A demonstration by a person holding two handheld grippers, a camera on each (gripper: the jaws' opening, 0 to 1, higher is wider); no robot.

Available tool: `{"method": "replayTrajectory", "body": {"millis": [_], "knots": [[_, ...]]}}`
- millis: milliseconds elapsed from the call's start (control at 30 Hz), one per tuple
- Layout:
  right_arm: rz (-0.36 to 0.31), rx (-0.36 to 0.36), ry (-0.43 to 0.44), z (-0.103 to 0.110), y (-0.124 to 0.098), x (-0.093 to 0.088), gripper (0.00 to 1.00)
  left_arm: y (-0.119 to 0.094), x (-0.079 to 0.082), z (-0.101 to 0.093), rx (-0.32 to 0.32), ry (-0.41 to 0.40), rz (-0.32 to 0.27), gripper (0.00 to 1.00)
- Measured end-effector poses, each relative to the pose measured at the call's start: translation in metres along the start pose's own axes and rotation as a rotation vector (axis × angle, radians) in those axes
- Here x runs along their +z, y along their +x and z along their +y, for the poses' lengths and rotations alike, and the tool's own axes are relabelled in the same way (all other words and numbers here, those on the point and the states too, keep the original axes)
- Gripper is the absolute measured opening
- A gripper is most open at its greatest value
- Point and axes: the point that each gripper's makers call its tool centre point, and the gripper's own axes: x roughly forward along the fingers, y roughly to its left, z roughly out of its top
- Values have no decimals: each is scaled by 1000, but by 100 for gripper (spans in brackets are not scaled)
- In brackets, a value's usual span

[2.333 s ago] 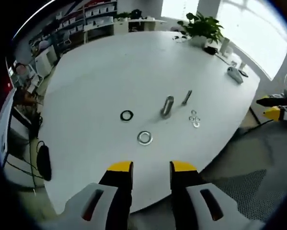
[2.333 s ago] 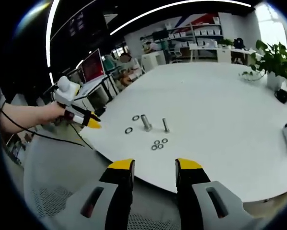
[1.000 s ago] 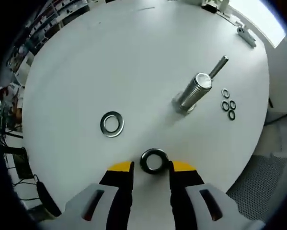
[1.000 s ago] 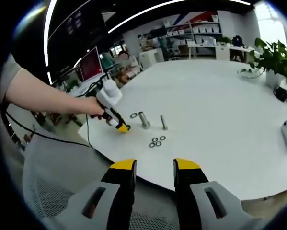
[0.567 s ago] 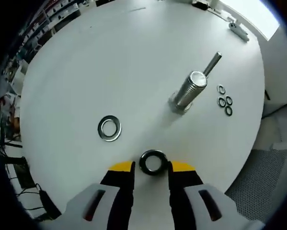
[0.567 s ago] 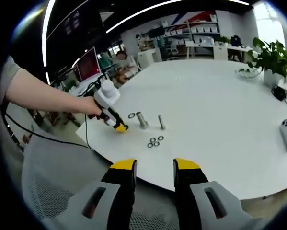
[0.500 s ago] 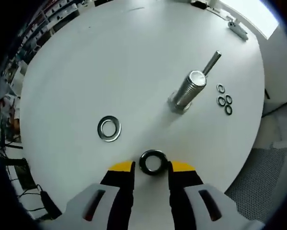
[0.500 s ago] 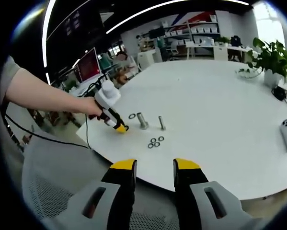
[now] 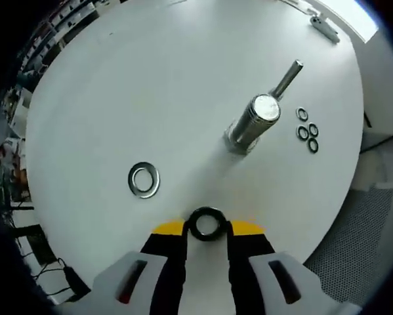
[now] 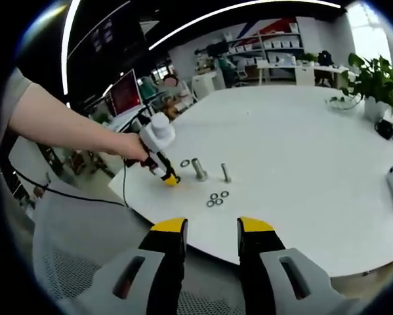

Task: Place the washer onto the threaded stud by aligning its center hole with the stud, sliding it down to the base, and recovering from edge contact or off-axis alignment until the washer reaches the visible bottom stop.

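White round table (image 9: 150, 85), potted plant (image 10: 374, 84) at its far edge, red monitor (image 10: 126, 92), shelving (image 10: 275, 44)

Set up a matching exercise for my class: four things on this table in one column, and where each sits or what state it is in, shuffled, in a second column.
Things:
1. black washer
2. silver washer
3. thick stud
4. four small rings

Places or states:
A. standing upright mid-table
B. clustered beside the thin stud
C. between the tips of the left claw
D. lying flat and alone on the table

Pairs: 1-C, 2-D, 3-A, 4-B
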Motion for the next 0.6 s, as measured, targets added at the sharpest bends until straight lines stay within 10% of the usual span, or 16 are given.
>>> {"method": "replayTrajectory", "body": {"millis": [600], "knots": [[9, 18, -7, 3, 1, -1, 32, -1, -2, -2, 21, -103, -67, 19]]}}
